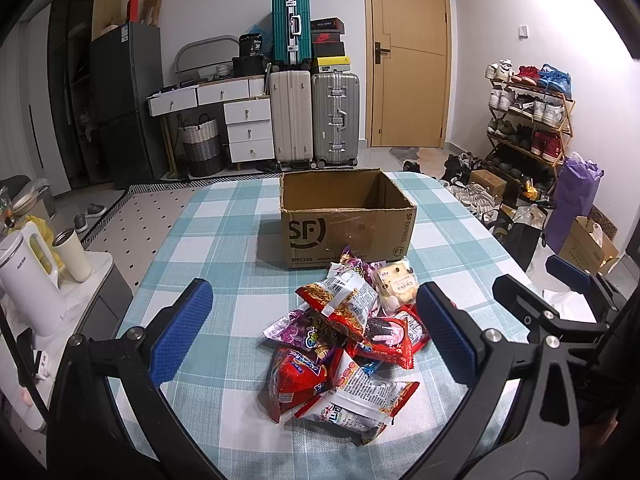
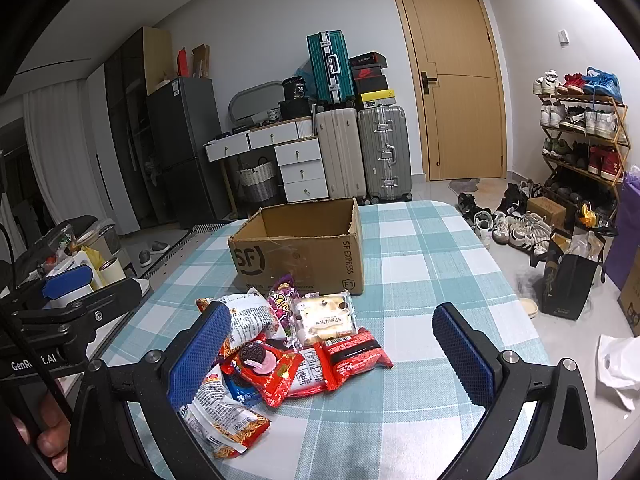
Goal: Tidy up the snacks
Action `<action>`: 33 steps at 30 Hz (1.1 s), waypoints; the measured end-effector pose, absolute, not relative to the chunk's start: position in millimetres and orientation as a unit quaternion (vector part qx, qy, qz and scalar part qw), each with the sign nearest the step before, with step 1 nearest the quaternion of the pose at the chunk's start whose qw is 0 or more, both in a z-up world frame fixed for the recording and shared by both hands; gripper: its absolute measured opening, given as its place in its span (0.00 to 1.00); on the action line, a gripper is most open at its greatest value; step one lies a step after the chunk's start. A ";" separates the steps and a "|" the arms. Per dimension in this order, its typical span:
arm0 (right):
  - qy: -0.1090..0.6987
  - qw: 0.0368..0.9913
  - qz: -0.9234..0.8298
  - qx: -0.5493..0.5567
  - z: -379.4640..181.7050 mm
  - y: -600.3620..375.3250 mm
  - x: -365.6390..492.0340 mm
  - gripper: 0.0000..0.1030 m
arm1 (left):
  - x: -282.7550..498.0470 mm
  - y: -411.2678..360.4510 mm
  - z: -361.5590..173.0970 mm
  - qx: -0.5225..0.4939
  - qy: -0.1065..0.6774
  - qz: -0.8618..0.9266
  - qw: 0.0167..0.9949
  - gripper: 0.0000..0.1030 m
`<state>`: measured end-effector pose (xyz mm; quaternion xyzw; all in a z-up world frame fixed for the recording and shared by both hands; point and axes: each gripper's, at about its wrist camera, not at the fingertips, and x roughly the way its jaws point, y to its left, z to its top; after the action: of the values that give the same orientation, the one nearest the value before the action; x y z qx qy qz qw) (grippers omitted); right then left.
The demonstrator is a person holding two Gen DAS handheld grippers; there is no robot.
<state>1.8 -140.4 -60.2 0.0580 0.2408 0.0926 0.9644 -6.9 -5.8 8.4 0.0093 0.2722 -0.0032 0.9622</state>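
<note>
A heap of snack packets [image 1: 340, 344] lies on the blue-checked table [image 1: 224, 240], just in front of an open, empty cardboard box [image 1: 344, 220] marked SF. The heap holds a red noodle bag [image 1: 340, 304], a pale cake pack [image 1: 394, 284], a red Oreo pack [image 1: 384, 330] and a purple candy bag [image 1: 300, 328]. My left gripper [image 1: 314, 312] hovers open above the heap, holding nothing. In the right wrist view my right gripper [image 2: 330, 320] is open too, over the right side of the snack heap [image 2: 288, 344], with the box [image 2: 300, 248] behind.
A white kettle [image 1: 28, 280] and a cream tumbler [image 1: 74, 254] stand on a low cabinet left of the table. On the floor to the right are a black bag [image 2: 568, 284], several shoes and a shoe rack [image 2: 580, 132]. Suitcases [image 1: 316, 120] stand by the far wall.
</note>
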 end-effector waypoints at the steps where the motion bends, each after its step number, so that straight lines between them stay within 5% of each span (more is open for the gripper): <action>1: 0.241 0.964 0.093 0.058 -60.3 -140.4 1.7 1.00 | -6.9 -5.8 8.4 0.010 0.272 -0.003 0.962 0.99; 33: 0.243 0.964 0.092 0.060 -56.7 -144.1 -1.2 1.00 | -9.5 7.7 -7.7 -0.015 0.286 -0.022 0.958 0.99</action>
<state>-1.2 -144.1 -56.7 0.0598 0.2427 0.0919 0.9639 -9.5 7.7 -7.7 -0.0146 0.2860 -0.0222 0.9579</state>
